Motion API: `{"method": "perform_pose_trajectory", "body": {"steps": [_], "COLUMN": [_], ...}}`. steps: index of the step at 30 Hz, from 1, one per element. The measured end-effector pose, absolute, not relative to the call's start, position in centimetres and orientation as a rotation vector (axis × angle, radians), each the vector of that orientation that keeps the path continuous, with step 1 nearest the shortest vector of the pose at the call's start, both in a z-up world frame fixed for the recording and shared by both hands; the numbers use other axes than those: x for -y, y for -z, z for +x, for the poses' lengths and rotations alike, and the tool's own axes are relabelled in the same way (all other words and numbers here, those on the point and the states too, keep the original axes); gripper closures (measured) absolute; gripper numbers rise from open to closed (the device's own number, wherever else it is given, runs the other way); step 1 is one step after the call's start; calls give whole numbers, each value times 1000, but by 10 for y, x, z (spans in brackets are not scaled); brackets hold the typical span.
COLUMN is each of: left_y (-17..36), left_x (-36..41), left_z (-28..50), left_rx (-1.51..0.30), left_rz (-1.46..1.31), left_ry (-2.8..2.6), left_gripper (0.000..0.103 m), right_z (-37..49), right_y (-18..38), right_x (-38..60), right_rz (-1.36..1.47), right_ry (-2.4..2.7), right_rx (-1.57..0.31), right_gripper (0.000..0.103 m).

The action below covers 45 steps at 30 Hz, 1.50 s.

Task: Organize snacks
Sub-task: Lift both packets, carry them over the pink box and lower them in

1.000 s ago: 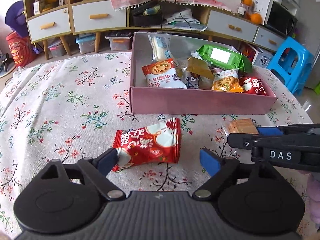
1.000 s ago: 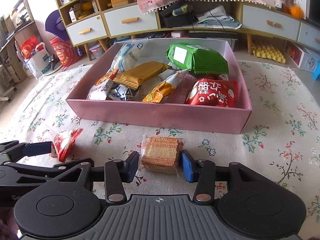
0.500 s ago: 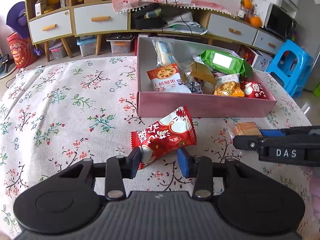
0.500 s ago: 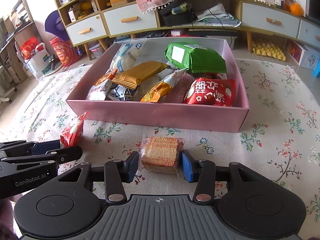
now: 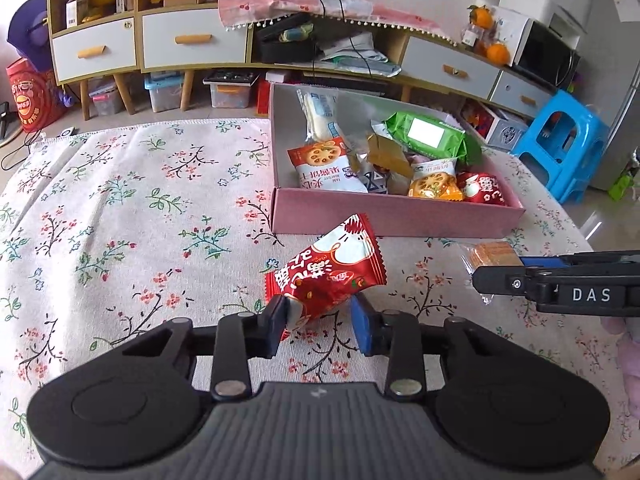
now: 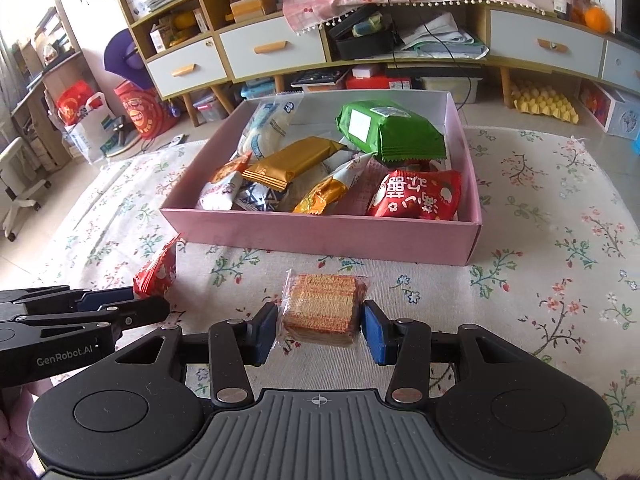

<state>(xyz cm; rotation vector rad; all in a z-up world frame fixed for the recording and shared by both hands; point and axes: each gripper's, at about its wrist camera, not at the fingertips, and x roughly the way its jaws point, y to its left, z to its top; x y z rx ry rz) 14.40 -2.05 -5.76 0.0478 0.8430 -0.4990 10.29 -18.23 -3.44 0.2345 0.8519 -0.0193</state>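
Note:
My left gripper (image 5: 320, 324) is shut on a red snack packet (image 5: 326, 274) and holds it tilted above the floral tablecloth, in front of the pink box (image 5: 396, 218). The packet (image 6: 158, 270) and left gripper (image 6: 120, 306) also show at the left of the right wrist view. My right gripper (image 6: 320, 330) is shut on a clear-wrapped wafer biscuit pack (image 6: 322, 306), which is just above or on the cloth before the pink box (image 6: 320, 236). The box holds several snack packets, among them a green pack (image 6: 390, 130) and a red one (image 6: 416, 196).
A floral tablecloth (image 5: 120, 208) covers the table. Low cabinets with drawers (image 5: 192, 46) stand behind on the floor. A blue plastic stool (image 5: 568, 140) stands at the right, past the table's edge. The right gripper (image 5: 560, 284) reaches in from the right of the left wrist view.
My left gripper closed on the red packet and lifted it, tilting it toward the box. The right gripper stays shut on the wafer pack, barely moved.

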Motion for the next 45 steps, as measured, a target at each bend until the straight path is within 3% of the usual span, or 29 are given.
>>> {"method": "perform_pose_trajectory", "body": {"steps": [13,16,17,24,25,27,29,33,35,42,45], "left_y": [33,30,29,33,36,41,47,57,62,71,69], "left_x": [39,49,53,57,53,47,46,53,58,69,68], "left_z": [137,145,149,170,170,168,168,169,169,166,163], "left_rx": [-765,-741,-737,-772,-798,-835,-875,-940,-961,-982,-977], "left_rz": [97,149,162,98,69,29,4,-41,-40,-4,9], "left_ry": [523,520,519,485,503,502,502,491,477,414,414], "left_gripper": [71,78,94,94,92,70,59,48,50,74,77], "right_z": [101,110,113,134,133,136,136,136,134,141,145], "right_y": [8,4,2,5,8,12,12,13,11,8,9], "right_x": [193,199,201,221,223,226,227,226,224,225,227], "right_rz": [371,419,419,443,452,458,444,461,452,460,469], "right_ry": [-8,10,21,89,86,63,69,52,47,47,47], "right_rx": [-806,-802,-798,-758,-756,-775,-779,-783,-781,-754,-743], "right_gripper": [59,59,59,59,59,59,59,59,58,58,58]}}
